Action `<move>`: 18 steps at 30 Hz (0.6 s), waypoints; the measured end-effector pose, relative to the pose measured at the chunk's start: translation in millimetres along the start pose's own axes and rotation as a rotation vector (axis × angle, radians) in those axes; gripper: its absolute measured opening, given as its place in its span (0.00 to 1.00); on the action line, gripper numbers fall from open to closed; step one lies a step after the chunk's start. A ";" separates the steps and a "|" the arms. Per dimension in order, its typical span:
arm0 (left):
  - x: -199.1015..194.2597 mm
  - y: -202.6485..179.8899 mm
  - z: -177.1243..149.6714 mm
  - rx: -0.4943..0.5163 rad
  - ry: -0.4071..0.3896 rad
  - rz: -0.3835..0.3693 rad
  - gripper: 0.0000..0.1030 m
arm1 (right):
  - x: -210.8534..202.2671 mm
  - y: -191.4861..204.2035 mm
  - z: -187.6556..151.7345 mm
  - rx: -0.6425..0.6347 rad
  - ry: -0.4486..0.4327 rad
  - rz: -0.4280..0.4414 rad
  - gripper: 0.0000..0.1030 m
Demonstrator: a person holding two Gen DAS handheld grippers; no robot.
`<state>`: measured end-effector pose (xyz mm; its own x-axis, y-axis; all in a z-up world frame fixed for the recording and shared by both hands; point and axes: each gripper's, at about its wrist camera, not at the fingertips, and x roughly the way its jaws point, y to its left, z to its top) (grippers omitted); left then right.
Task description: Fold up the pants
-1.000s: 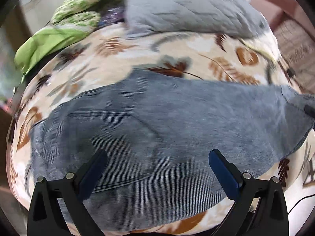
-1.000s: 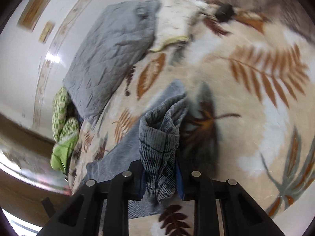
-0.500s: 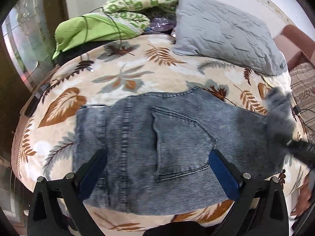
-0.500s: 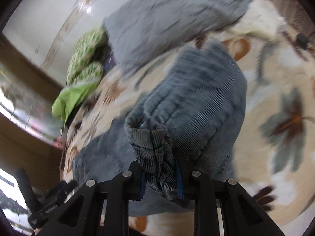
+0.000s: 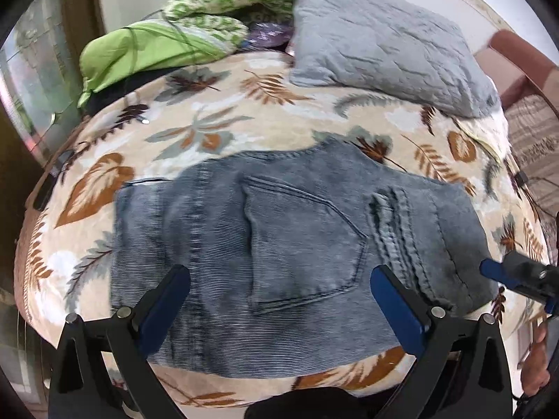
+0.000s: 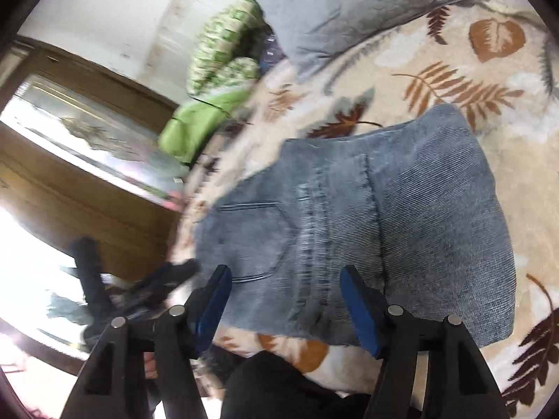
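Note:
Blue-grey denim pants [image 5: 297, 244] lie folded on the leaf-patterned blanket [image 5: 209, 132], back pocket up, with the leg end laid over the seat part on the right. My left gripper [image 5: 279, 289] hovers open above their near edge with nothing between its fingers. At the right edge of the left wrist view my right gripper [image 5: 506, 276] sits beside the fold. In the right wrist view the pants [image 6: 401, 216] lie flat under my right gripper [image 6: 284, 286]. Its jaws are opening, and the pads stand clear of the cloth.
A grey quilted pillow [image 5: 377, 35] and a pile of green clothes [image 5: 146, 45] lie at the far side of the bed. A brown seat [image 5: 517, 66] stands to the right. A wooden frame with glass [image 6: 87, 192] is on the left. The person's dark clothing [image 6: 286, 384] is at the bed's near edge.
My right gripper swung the pinched leg end over onto the upper part of the pants, then let go as its jaws spread. My left gripper pulled back and stayed open.

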<state>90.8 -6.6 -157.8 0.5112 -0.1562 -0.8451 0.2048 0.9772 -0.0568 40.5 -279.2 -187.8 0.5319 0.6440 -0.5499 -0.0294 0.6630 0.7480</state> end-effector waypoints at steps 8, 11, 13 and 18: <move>34.7 -37.8 34.1 0.045 0.055 -0.095 0.99 | -34.0 -47.0 -9.9 0.086 -0.072 -0.097 0.65; 57.8 -61.0 47.3 0.071 0.111 -0.128 0.91 | -42.2 -59.9 -15.3 0.100 -0.082 -0.110 0.65; 75.1 -74.4 53.1 0.072 0.158 -0.137 0.80 | -45.0 -64.2 -17.7 0.101 -0.083 -0.106 0.65; 105.6 -89.7 58.3 0.050 0.240 -0.137 0.70 | -47.6 -71.8 -21.2 0.090 -0.085 -0.095 0.65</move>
<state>175.1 -119.2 -210.9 0.2647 -0.2418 -0.9335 0.3022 0.9401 -0.1578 -0.6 -349.4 -223.2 0.5984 0.5430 -0.5891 0.0980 0.6802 0.7265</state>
